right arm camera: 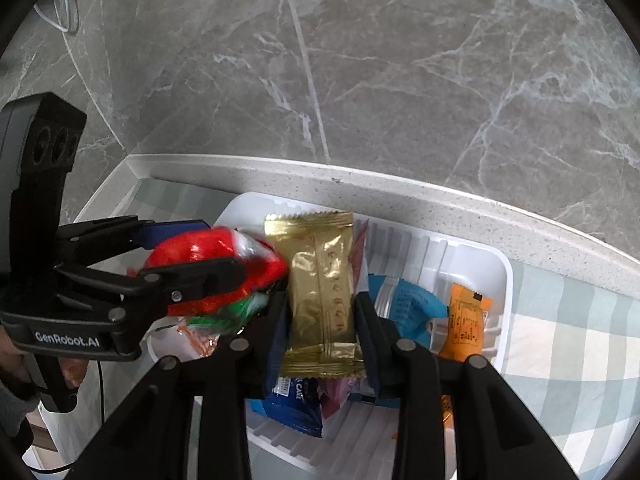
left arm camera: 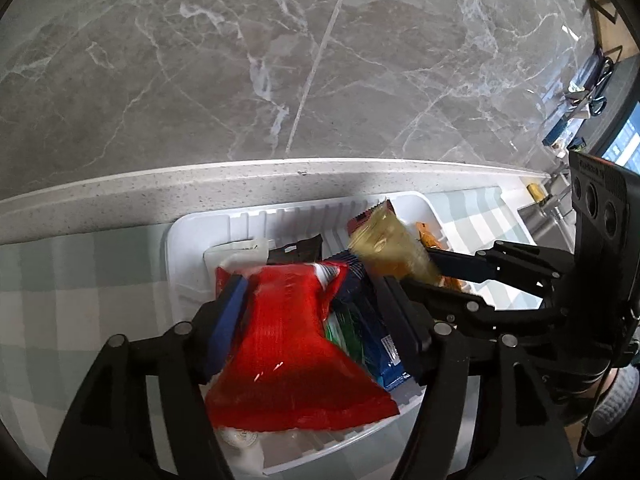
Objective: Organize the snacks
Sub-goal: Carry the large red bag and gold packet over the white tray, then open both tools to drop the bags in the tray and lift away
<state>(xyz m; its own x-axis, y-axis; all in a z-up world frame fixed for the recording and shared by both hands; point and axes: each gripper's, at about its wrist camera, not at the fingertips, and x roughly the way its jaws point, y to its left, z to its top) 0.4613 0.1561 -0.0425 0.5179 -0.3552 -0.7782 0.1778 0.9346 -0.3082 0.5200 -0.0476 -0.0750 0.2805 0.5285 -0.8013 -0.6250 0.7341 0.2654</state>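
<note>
Our left gripper point(left arm camera: 320, 320) clenches the red packet point(left arm camera: 288, 352); our right gripper point(right arm camera: 320, 320) clenches the gold packet point(right arm camera: 320, 284). Both hang over the white tray point(right arm camera: 502, 280), the gold packet's long axis along the fingers.

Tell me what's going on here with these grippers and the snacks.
A person is sorting snacks with two handheld grippers over a white tray on a checked cloth. The left gripper is shut on a red snack bag, and the right gripper is shut on a gold packet. Both are held above the tray. Blue packets and an orange packet lie inside it.
</note>
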